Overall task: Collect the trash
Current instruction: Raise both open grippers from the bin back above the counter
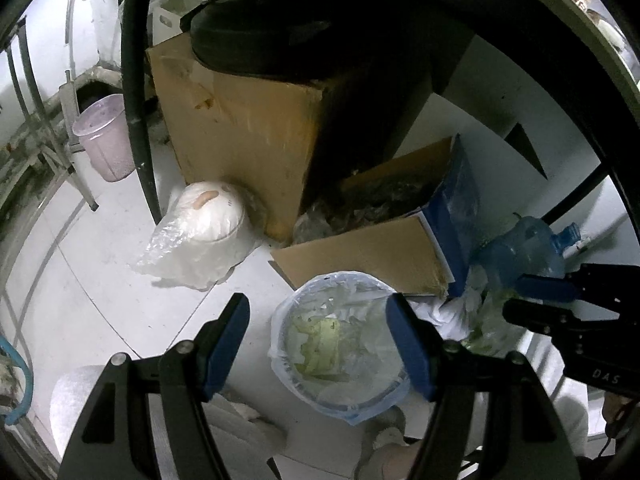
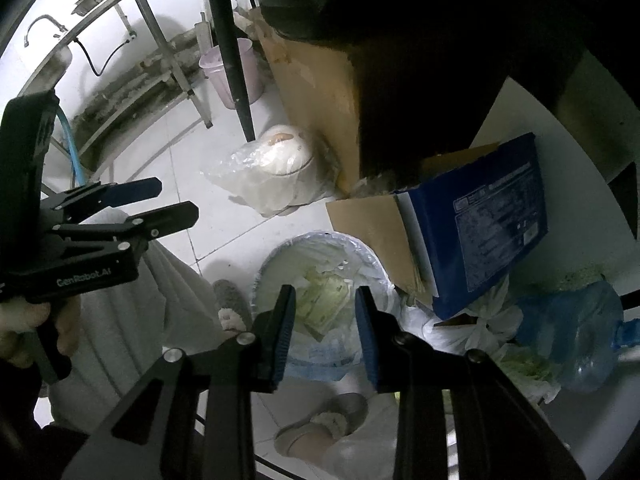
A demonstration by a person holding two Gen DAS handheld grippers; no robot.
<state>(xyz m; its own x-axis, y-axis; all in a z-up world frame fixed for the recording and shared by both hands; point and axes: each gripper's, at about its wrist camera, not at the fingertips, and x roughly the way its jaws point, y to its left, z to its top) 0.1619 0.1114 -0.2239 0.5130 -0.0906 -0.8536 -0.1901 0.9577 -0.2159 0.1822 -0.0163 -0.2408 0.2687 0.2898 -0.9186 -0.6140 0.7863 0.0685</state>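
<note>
Left wrist view, L to R: pink bin (image 1: 107, 136) stands by a metal rack at far left, then a dark pole (image 1: 136, 92), then a white cooker wrapped in clear plastic (image 1: 204, 232) on the tiled floor (image 1: 100, 280), touching the big cardboard box (image 1: 240, 128). Left tongs (image 1: 318, 346) gape wide w/ nothing between the pads, hanging above the floor beside the lined trash bin (image 1: 340, 344), whose clear bag holds pale greenish scraps and crumpled wrap. Behind the bin sits a smaller open box w/ a blue side (image 1: 452, 216); further R a blue water jug (image 1: 528, 248) lies on its side among white bags. Right wrist view: right tongs (image 2: 325, 332) sit directly over that same bin, jaws narrow but apart, empty, no trash gripped. A slippered foot (image 2: 320, 424) shows below them.
</note>
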